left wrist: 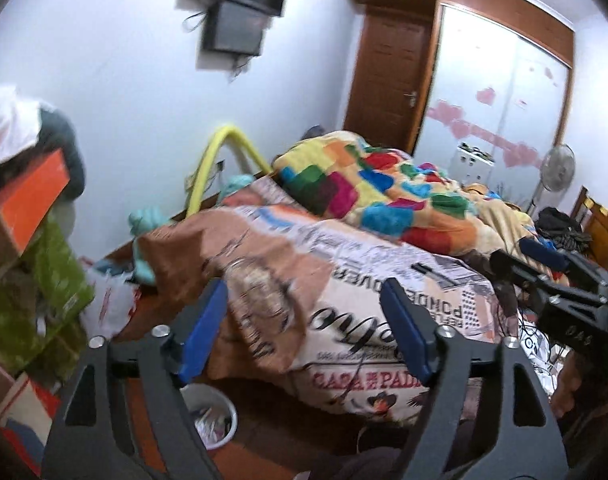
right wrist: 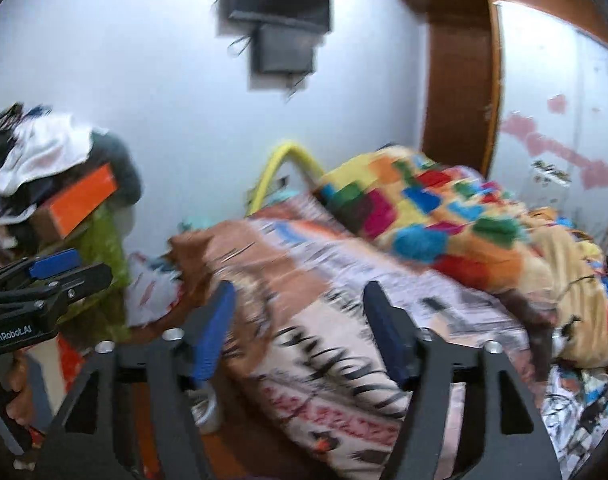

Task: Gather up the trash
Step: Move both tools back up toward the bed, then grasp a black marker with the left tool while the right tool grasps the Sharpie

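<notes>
A white waste bin [left wrist: 215,420] with crumpled trash inside stands on the floor at the foot of the bed, below my left gripper [left wrist: 304,328]; part of it shows in the right wrist view [right wrist: 207,404]. A white plastic bag [left wrist: 111,304] lies on the floor left of the bed, and shows in the right wrist view [right wrist: 151,296]. My left gripper is open and empty, held above the bed's corner. My right gripper [right wrist: 299,328] is open and empty over the printed bedcover. Each gripper shows in the other's view, the right gripper [left wrist: 560,280] and the left gripper [right wrist: 43,276].
A bed [left wrist: 384,280] with a printed cover and a colourful blanket [left wrist: 384,184] fills the middle. Stacked boxes and clothes [left wrist: 27,208] stand at the left. A door [left wrist: 392,76], a wardrobe [left wrist: 496,80], a fan [left wrist: 558,168] and a wall television [left wrist: 243,4] lie beyond.
</notes>
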